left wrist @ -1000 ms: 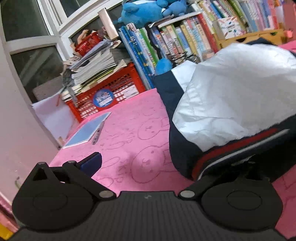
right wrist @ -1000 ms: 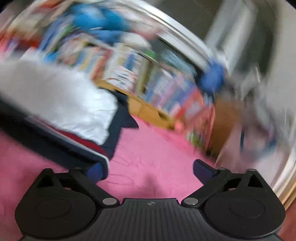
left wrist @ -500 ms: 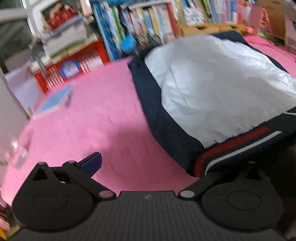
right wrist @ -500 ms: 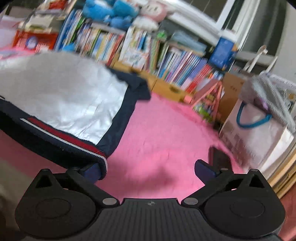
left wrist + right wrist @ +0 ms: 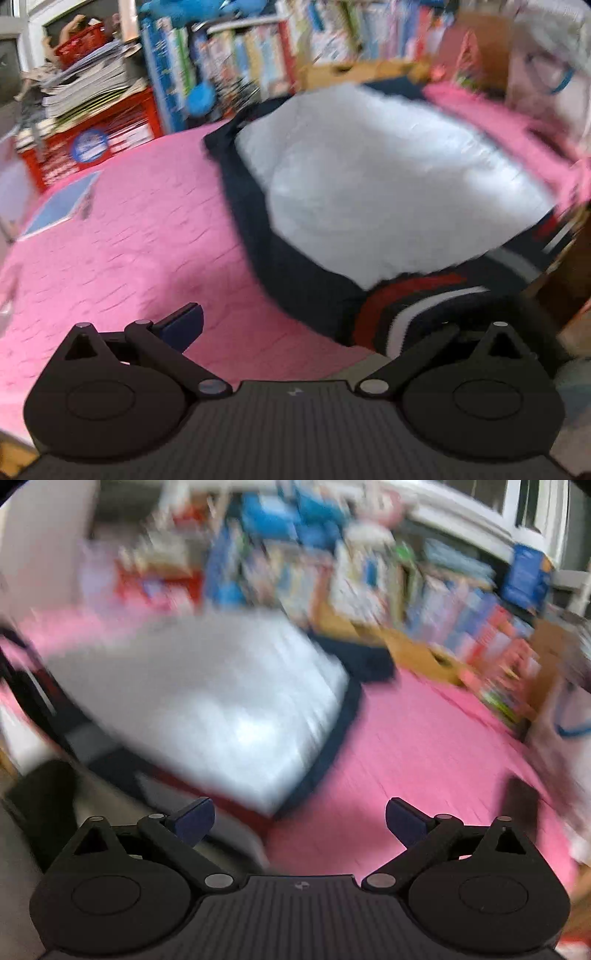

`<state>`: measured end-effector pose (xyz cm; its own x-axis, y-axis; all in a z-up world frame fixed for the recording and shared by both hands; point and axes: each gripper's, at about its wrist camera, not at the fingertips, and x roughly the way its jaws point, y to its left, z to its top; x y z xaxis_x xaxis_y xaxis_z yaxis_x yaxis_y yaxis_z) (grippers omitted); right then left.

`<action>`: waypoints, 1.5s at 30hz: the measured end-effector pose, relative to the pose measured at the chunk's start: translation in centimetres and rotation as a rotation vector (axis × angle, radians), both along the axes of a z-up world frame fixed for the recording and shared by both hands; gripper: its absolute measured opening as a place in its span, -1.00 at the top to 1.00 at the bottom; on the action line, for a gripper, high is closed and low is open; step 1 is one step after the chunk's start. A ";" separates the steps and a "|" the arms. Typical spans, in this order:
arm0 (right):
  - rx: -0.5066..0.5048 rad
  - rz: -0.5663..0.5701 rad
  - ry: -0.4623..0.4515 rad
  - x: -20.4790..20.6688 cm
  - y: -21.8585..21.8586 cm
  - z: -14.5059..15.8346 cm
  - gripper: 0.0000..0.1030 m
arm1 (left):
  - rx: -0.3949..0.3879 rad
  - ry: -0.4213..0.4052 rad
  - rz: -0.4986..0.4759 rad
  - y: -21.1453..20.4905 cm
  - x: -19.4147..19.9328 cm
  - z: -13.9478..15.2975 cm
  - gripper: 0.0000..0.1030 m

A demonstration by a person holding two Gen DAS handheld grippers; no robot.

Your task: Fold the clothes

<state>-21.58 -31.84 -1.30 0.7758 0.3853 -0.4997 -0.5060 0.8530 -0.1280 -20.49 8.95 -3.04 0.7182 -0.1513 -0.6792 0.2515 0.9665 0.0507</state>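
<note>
A navy jacket (image 5: 388, 184) lies white lining up on a pink blanket (image 5: 129, 240). Its red and white striped hem (image 5: 399, 306) is bunched at the near edge. My left gripper (image 5: 314, 325) is open; its left fingertip (image 5: 183, 325) hovers over bare blanket, and the hem hides its right fingertip. In the blurred right wrist view the same jacket (image 5: 221, 709) fills the left half. My right gripper (image 5: 300, 819) is open just before the jacket's near corner, both blue pads showing and nothing between them.
A red crate (image 5: 99, 136) stacked with papers and a row of books (image 5: 258, 55) line the far side. A blue notebook (image 5: 59, 206) lies at far left. On the right are a dark flat object (image 5: 521, 805) on the blanket (image 5: 424, 746) and a white bag (image 5: 569, 720).
Both grippers have drawn back and swung, blurring the views. The right gripper's left finger, tucked under the hem half a second ago, now shows free. The left gripper's jaws stay wide.
</note>
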 end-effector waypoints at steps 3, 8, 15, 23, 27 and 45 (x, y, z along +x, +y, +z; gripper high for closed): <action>0.127 0.125 -0.096 3.6 3.0 2.0 -1.00 | -0.053 0.039 -0.047 -1.0 0.6 -0.4 -1.00; 0.121 0.263 -0.074 12.2 11.6 0.0 -0.88 | -0.012 0.089 -0.059 -0.8 0.1 -0.7 -1.00; -0.005 0.369 0.178 17.1 18.8 -5.8 -0.28 | 0.013 0.100 0.023 3.3 -2.3 1.8 -1.00; -0.195 0.674 0.288 15.4 17.3 -2.9 -0.35 | -0.076 -0.141 0.019 5.5 4.6 7.0 -1.00; -0.280 0.580 0.164 17.2 17.1 1.2 -0.77 | -0.147 -0.217 0.014 1.5 11.8 5.0 -1.00; -0.214 -0.113 0.051 42.2 22.9 -3.1 0.82 | -0.054 -0.050 0.115 -3.4 18.4 -4.7 -1.00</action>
<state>20.58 -8.91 -4.37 0.7798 0.1786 -0.6001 -0.4193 0.8607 -0.2888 -2.14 5.57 -7.78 0.7658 -0.1012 -0.6350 0.1374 0.9905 0.0078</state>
